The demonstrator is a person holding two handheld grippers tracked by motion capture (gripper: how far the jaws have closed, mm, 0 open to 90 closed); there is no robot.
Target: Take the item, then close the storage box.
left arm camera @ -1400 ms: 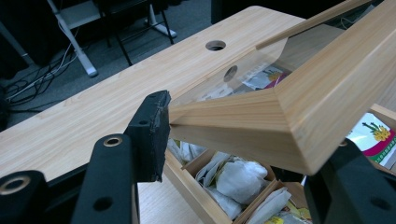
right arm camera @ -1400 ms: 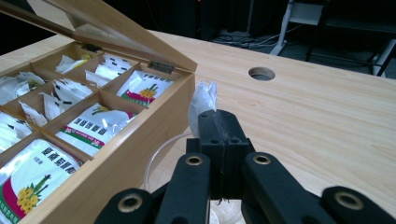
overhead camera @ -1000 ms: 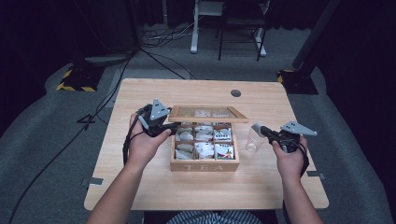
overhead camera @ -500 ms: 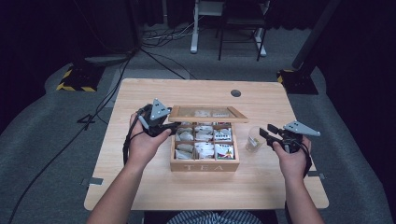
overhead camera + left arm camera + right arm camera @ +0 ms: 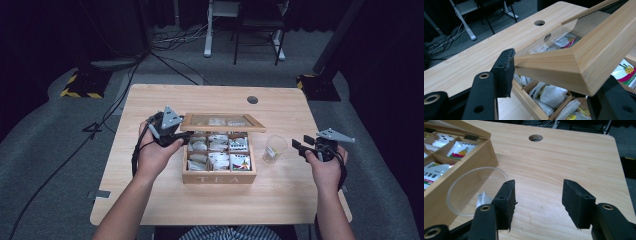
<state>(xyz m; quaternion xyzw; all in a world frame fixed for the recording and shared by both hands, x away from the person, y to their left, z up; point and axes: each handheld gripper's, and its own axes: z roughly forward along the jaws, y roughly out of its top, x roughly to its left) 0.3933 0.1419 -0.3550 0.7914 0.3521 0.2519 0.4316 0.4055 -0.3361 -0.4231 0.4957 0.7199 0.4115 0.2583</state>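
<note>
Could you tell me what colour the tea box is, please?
Light natural wood, the tea box; clearest in the high view.

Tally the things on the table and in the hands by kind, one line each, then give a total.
Wooden tea box: 1
Clear plastic cup: 1
Handheld grippers: 2, the left gripper at the box lid and the right gripper beside the cup
Total: 4

A wooden tea box [image 5: 219, 172], marked "TEA" on its front, was set mid-table, its six compartments filled with tea bags. Its glass-paned lid [image 5: 222, 122] was raised. A clear plastic cup [image 5: 274, 148] stood upright just beside the box's right side.
</note>
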